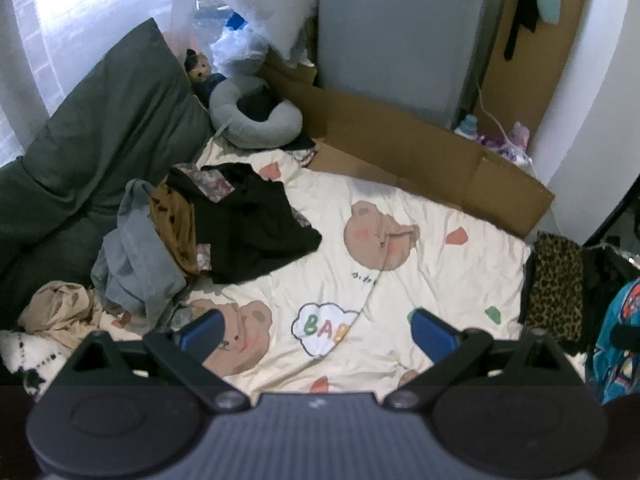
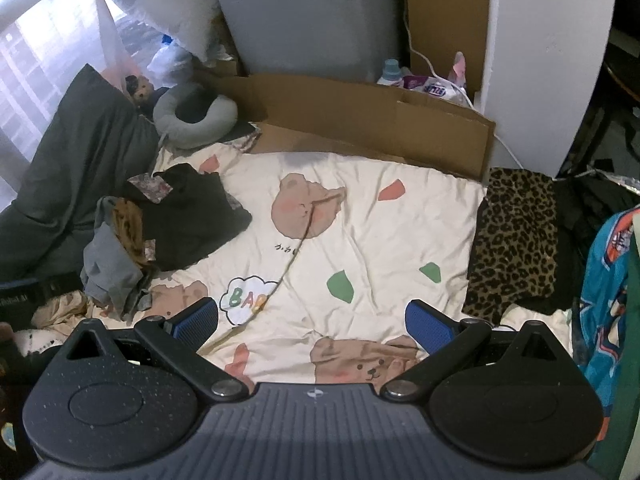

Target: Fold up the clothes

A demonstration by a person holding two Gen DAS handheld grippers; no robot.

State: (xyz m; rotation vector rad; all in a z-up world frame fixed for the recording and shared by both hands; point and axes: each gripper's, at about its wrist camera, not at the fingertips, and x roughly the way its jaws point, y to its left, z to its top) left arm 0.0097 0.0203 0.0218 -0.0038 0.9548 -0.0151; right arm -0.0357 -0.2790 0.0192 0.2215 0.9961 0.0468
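Note:
A heap of loose clothes lies on the left of a cream bear-print quilt (image 1: 440, 272) (image 2: 380, 240): a black garment (image 1: 248, 228) (image 2: 188, 216) on top, a grey-blue one (image 1: 132, 264) (image 2: 108, 264), a mustard patterned one (image 1: 172, 224) and a beige one (image 1: 60, 312). A folded leopard-print piece (image 2: 516, 240) (image 1: 556, 288) rests on a dark stack at the quilt's right edge. My left gripper (image 1: 316, 332) hovers open above the quilt's near part, nothing between its fingers. My right gripper (image 2: 312, 324) is also open and empty, over the quilt's near middle.
A dark green pillow (image 1: 104, 152) and a grey ring cushion (image 1: 256, 120) sit at the back left. Flattened cardboard (image 1: 420, 156) and a grey appliance (image 1: 392, 32) border the far side. A blue printed garment (image 2: 604, 304) hangs at the right.

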